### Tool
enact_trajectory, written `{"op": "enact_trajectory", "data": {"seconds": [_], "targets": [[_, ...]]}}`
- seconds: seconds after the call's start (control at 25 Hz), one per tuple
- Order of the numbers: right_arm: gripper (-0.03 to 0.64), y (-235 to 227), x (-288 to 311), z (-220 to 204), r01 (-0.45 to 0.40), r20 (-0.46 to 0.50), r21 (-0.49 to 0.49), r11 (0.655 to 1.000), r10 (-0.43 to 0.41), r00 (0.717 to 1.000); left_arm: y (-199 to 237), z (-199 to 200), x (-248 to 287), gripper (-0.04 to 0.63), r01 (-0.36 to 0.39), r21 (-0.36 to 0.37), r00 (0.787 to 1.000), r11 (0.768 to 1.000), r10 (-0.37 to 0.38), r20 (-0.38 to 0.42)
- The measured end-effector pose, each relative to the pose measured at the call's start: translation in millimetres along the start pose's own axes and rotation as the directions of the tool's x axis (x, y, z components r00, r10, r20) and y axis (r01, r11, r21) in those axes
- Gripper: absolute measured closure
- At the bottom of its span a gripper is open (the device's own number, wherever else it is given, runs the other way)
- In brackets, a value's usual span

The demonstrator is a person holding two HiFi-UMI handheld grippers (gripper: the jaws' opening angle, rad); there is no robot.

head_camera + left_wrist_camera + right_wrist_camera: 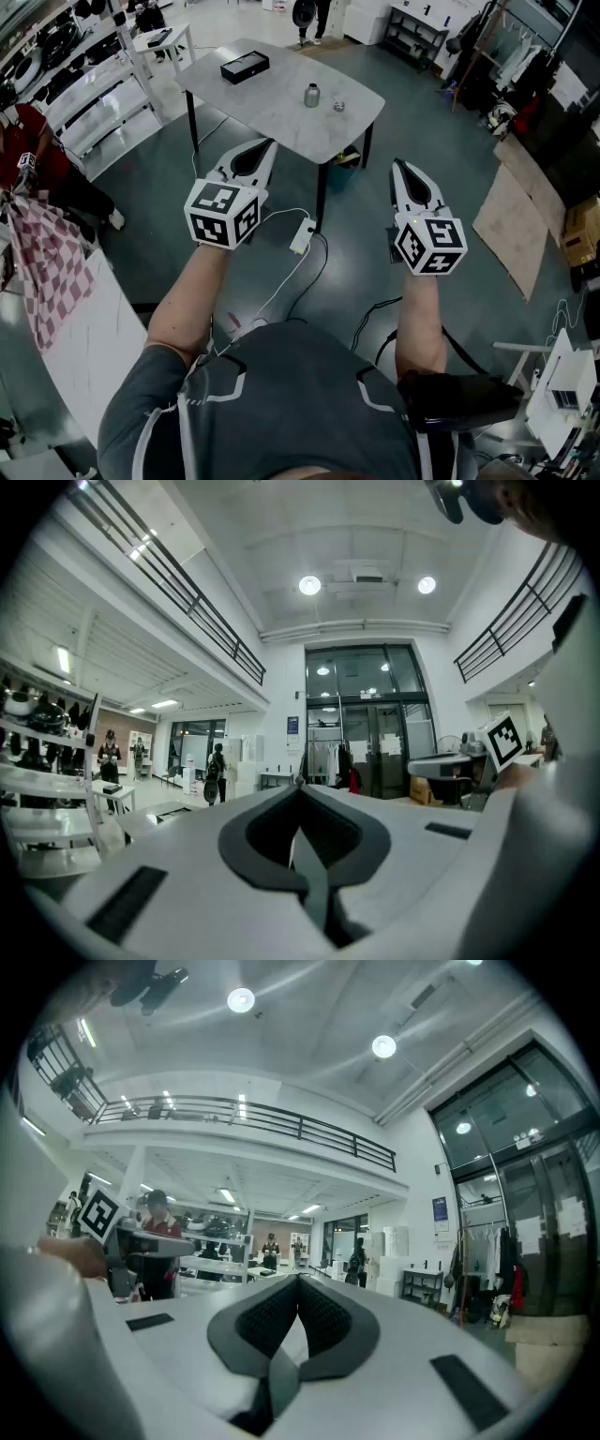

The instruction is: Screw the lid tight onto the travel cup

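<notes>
A small metal travel cup (pixel 311 95) stands upright on the grey table (pixel 272 103), with its round lid (pixel 338 106) lying on the tabletop just to its right. My left gripper (pixel 265 142) is held level in the air, short of the table's near edge, jaws shut and empty. My right gripper (pixel 396 163) hangs level to the right of the table, also shut with nothing in it. In the left gripper view the left gripper (pixel 300 785) points across the hall, tips together. In the right gripper view the right gripper (pixel 298 1279) likewise has its tips touching.
A black box (pixel 245 67) lies at the table's far left. A white power strip and cables (pixel 302 236) trail on the floor under my arms. A white table edge (pixel 84 337) runs along my left, with a person (pixel 28 150) seated beside shelving. Boards and cartons (pixel 511 225) lie at right.
</notes>
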State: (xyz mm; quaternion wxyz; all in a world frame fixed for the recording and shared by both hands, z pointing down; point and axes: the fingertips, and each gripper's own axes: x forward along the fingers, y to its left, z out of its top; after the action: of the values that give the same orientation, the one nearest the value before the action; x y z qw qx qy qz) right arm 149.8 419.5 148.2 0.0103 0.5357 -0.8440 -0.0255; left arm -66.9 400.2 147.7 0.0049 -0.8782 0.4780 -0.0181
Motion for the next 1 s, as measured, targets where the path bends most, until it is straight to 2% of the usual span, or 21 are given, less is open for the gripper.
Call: {"op": "enact_trajectory", "data": {"seconds": [0.12,0.52,1.0], "targets": [[0.591,3,-2,2,-0.009,-0.003,-0.007,1.000,0.009,1.000,-5,1,-2,0.586,-0.007,0.037,1.000,0.999,0.007,0.002],[0.588,14,4,1,-0.005,0.001,0.016,1.000,0.005,1.000,3,-10,-8,0.586,0.026,-0.006,1.000,1.000,-0.026,-0.010],[0.588,57,38,-5,0.000,-0.016,-0.014,1.000,0.000,1.000,52,-26,-17,0.586,0.058,-0.029,0.998,0.998,-0.058,-0.002]]}}
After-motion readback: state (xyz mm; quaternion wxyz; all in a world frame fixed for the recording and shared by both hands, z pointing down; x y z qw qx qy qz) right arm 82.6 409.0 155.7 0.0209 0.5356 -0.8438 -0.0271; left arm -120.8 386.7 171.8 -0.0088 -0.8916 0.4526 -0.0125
